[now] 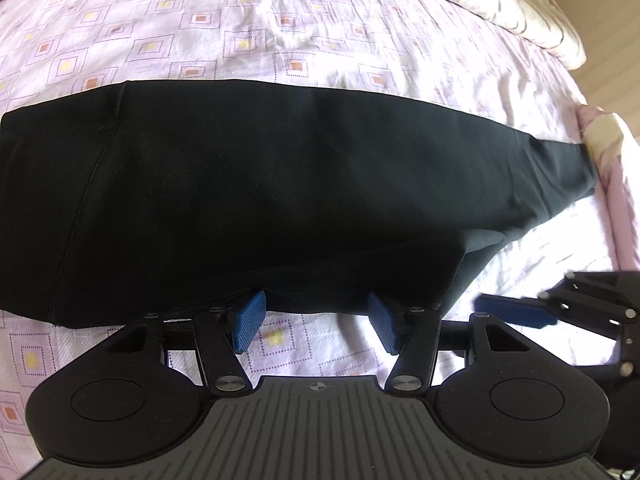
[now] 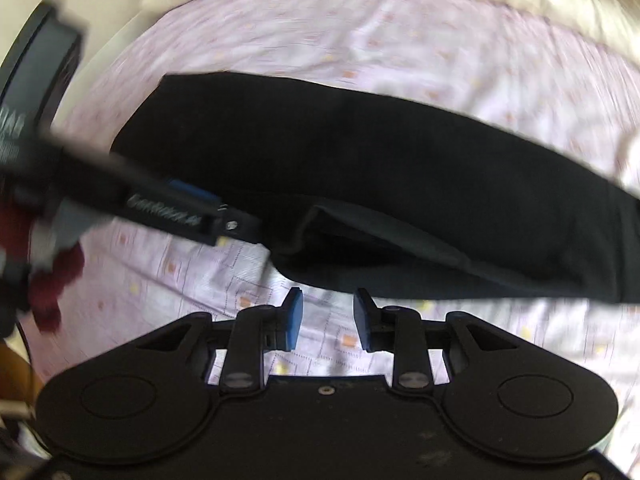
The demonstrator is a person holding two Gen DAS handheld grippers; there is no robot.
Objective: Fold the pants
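Observation:
Black pants lie folded lengthwise across the bed, one end reaching the bed's right edge. My left gripper is open, its blue pads at the pants' near edge, nothing between them. My right gripper is open and empty just short of the pants, where a folded layer gapes. The right gripper also shows in the left wrist view at the right. The left gripper shows blurred in the right wrist view at the left.
The pink patterned bedsheet covers the bed. A cream quilt lies bunched along the far side. The bed's edge runs down the right. A hand in a dark red sleeve is at the left.

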